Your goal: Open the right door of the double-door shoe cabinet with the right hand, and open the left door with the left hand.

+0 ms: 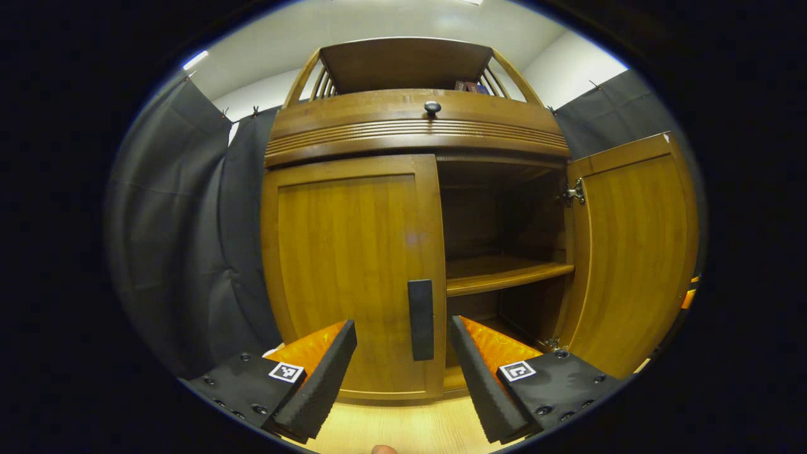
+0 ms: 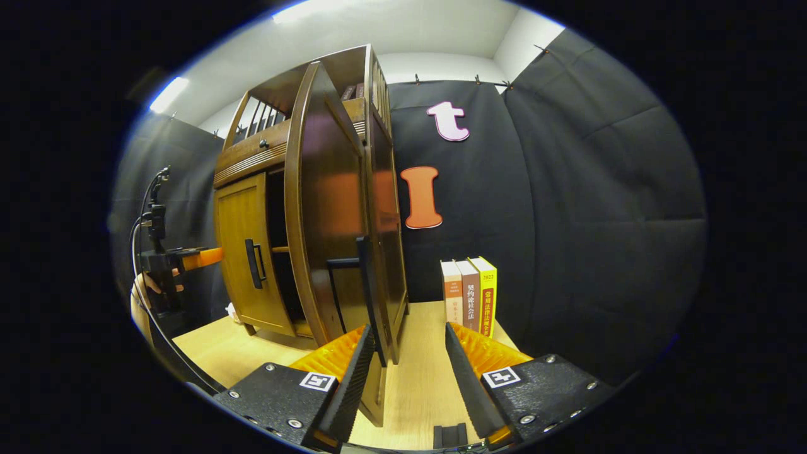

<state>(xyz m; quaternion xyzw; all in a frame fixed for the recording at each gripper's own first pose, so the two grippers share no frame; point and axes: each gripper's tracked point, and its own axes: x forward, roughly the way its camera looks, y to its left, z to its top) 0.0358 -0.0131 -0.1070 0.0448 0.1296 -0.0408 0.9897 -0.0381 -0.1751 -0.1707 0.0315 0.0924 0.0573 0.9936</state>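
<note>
in the left gripper view, the left gripper (image 1: 403, 372) is being held with its fingers spread wide, and the dark handle (image 1: 420, 320) of the closed left door (image 1: 353, 271) is being framed in the gap between them, just beyond the tips and untouched. the handle's long axis is standing upright. the right door (image 1: 630, 252) is swung out on its hinges. in the right gripper view, the right gripper (image 2: 403, 372) is being kept open, the right door's edge standing close ahead of its left finger. the shoe cabinet (image 2: 302, 208) is seated on the wooden table (image 2: 416, 378).
</note>
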